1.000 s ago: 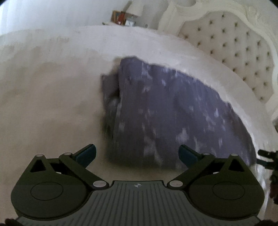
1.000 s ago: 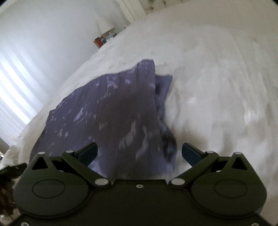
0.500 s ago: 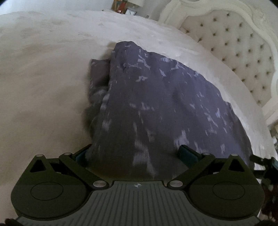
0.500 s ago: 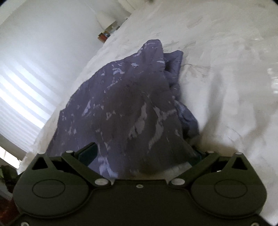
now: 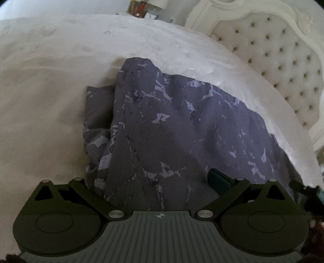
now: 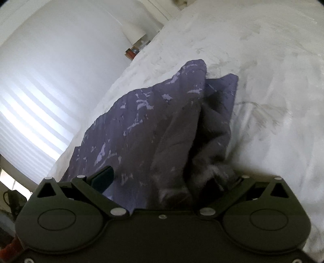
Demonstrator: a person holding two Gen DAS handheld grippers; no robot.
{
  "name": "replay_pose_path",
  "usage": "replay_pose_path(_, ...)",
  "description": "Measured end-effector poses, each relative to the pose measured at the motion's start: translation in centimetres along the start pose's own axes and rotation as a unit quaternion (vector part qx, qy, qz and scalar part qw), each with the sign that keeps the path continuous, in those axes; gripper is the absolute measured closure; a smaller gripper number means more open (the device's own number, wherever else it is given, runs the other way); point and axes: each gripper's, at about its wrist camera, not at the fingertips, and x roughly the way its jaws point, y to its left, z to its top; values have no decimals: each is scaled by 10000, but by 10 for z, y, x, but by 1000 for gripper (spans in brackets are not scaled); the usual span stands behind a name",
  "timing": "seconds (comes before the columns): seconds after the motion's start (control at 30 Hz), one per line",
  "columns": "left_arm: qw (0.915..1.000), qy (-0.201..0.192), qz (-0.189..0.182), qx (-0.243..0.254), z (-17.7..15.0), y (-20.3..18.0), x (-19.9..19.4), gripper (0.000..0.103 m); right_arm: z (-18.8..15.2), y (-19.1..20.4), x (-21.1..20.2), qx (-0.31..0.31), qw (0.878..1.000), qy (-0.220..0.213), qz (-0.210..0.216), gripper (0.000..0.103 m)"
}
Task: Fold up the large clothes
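Note:
A dark purple garment (image 5: 182, 125) with pale blotches lies spread on a white bed (image 5: 50, 105). Its near edge reaches in between the fingers of my left gripper (image 5: 156, 179), which is open. The cloth covers that gripper's left finger, and only the right teal pad (image 5: 218, 180) shows. The right wrist view shows the same garment (image 6: 141, 125) bunched into folds at its right side. My right gripper (image 6: 162, 179) is open too, with the cloth between its fingers. Its left pad (image 6: 103, 178) shows and the right one is hidden under the folds.
A tufted cream headboard (image 5: 273, 50) stands at the right of the bed. A lamp and small items (image 5: 141, 8) sit on a far bedside stand. A bright window with blinds (image 6: 30, 113) is at the left in the right wrist view. Bedding surrounds the garment.
Both grippers have moved forward over the bed to the garment's near edge. The cloth now lies between each pair of fingers and hides one pad on each. Both stay wide apart.

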Motion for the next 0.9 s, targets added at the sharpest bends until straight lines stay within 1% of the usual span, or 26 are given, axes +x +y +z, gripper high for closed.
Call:
replay_pose_path(0.03,9999,18,32,-111,1,-1,0,6,1,1,2,10,10000,-6,-21,0)
replay_pose_path(0.07,9998,9,77,-164,2,-2,-2,25,1,3,3,10,10000,2,-50,0)
replay_pose_path(0.1,9998,8,69,-188,3,-2,-3,41,1,4,3,-11,10000,29,-83,1)
replay_pose_path(0.13,9998,21,-3,-220,5,-1,-5,47,1,6,3,-55,9999,72,-124,4)
replay_pose_path(0.17,9997,-9,-2,-246,5,-2,-8,57,1,9,1,-106,9997,103,-194,24)
replay_pose_path(0.2,9997,-21,9,-239,6,-3,-10,63,1,11,0,-158,9993,177,-280,38)
replay_pose_path(0.3,9999,17,-39,-127,6,-10,-19,68,1,23,-6,-295,9986,274,-353,49)
replay_pose_path(0.4,9994,72,-233,-227,4,-15,-33,72,1,38,-14,-390,9973,359,-506,52)
replay_pose_path(0.5,9992,104,-347,-160,-3,-21,-51,73,-3,46,-28,-295,9975,459,-450,53)
replay_pose_path(0.6,9988,225,-418,-75,-17,-26,-68,73,-12,48,-47,-302,9966,625,-454,53)
replay_pose_path(0.77,9976,485,-496,61,-50,-26,-99,73,-41,51,-86,-339,9937,948,-495,53)
replay_pose_path(0.9,9961,638,-605,41,-82,-22,-128,73,-70,55,-121,-452,9897,1242,-553,51)
